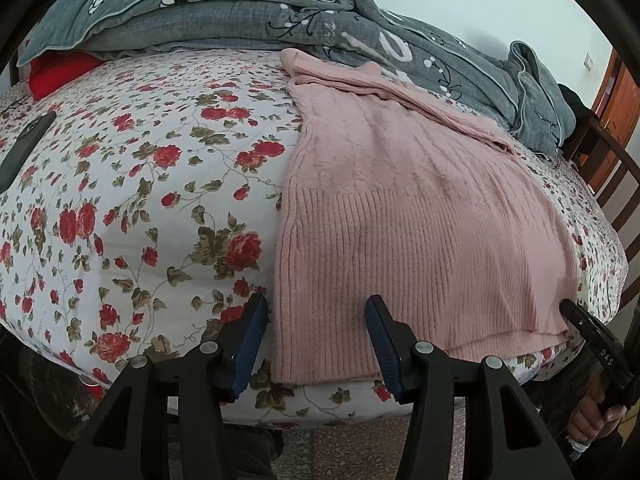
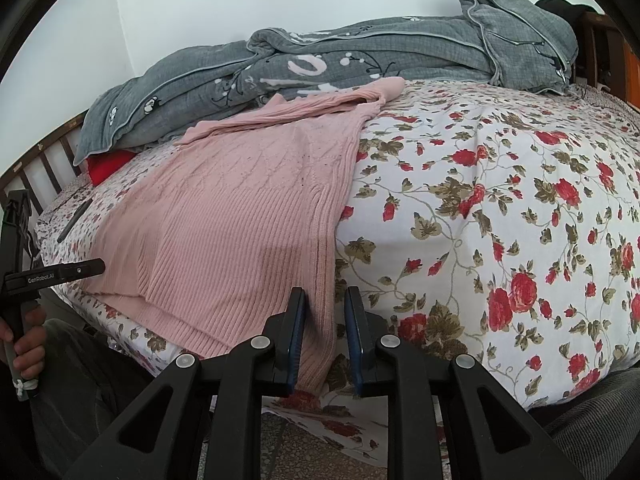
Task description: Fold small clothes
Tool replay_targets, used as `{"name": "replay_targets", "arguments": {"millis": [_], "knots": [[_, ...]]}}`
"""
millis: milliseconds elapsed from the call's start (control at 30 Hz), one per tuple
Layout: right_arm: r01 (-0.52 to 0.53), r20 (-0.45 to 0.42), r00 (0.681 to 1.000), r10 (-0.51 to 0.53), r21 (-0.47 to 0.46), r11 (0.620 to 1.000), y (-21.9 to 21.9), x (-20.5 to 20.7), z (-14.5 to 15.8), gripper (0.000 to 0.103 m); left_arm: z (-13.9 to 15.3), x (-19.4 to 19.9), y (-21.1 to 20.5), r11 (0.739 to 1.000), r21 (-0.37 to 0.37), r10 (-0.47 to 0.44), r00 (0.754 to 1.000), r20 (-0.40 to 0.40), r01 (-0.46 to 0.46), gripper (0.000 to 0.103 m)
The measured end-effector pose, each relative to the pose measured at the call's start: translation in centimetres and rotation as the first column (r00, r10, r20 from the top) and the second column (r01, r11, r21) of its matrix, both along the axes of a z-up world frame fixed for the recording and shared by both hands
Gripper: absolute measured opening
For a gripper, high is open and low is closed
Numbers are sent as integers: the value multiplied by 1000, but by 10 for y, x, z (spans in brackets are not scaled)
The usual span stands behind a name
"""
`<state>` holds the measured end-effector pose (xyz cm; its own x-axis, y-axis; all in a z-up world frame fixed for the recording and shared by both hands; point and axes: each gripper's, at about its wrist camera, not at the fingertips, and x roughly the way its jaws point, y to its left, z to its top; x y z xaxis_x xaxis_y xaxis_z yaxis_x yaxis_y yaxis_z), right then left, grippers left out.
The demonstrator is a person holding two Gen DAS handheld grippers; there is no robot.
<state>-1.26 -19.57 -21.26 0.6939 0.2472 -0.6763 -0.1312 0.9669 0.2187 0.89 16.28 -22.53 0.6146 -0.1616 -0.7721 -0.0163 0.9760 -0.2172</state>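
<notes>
A pink ribbed knit sweater lies flat on the flowered bed sheet, its hem toward me and a sleeve folded across its top. My left gripper is open and straddles the hem's left corner, with neither pad pressing the cloth. In the right wrist view the sweater fills the left half. My right gripper stands narrowly open over the hem's right edge, and sheet shows between the knit and the right pad. Each gripper appears in the other's view: the right gripper and the left gripper, each held by a hand.
A rumpled grey quilt runs along the far side of the bed, with a red cloth tucked under it. A dark flat object lies on the sheet at the left. Wooden bed rails stand at the end. Speckled floor shows below.
</notes>
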Motion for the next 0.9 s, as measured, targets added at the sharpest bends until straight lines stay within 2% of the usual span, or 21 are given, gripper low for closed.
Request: {"name": "replay_targets", "arguments": {"millis": [100, 167, 300, 333, 367, 433, 467, 500, 533, 633, 767, 900], "knots": [[-8, -4, 1000, 8, 9, 1000, 0, -1, 0, 24, 0, -1, 2, 1000, -25, 4, 1000, 1, -4, 49], [-30, -8, 1000, 31, 22, 999, 2, -2, 0, 34, 0, -2, 5, 999, -46, 10, 1000, 2, -10, 49], [-46, -6, 999, 46, -4, 999, 8, -5, 1, 36, 0, -3, 11, 996, -90, 21, 1000, 2, -21, 47], [-46, -8, 999, 46, -11, 999, 9, -5, 1, 34, 0, -3, 12, 995, -95, 26, 1000, 2, -26, 45], [-43, -14, 999, 42, -23, 999, 11, -4, 2, 26, 0, -4, 14, 993, -109, 35, 999, 2, -34, 42], [-60, -35, 998, 59, -17, 998, 12, -2, 2, 8, -2, -4, 17, 989, -141, 34, 999, -6, -35, 26], [-69, -43, 997, 69, -6, 998, 13, -2, 2, 7, -3, -5, 19, 987, -158, 34, 999, -9, -35, 21], [-70, -44, 997, 70, -10, 997, 14, -2, 3, 6, -3, -7, 20, 984, -173, 37, 999, -5, -37, 11], [-74, -44, 996, 73, -23, 997, 16, -3, 4, 6, -3, -9, 22, 982, -186, 36, 999, 4, -35, 9], [-91, -38, 995, 91, -21, 996, 21, -5, 11, 6, -4, -15, 25, 972, -233, 32, 999, 8, -29, 9], [-96, -60, 993, 97, 23, 995, 18, -2, 15, 10, -15, -13, 28, 958, -284, 24, 998, -49, -37, 9], [-78, -110, 991, 81, 30, 996, 16, 5, 11, 10, -18, -13, 32, 948, -315, 26, 999, -48, -40, 15]]}}
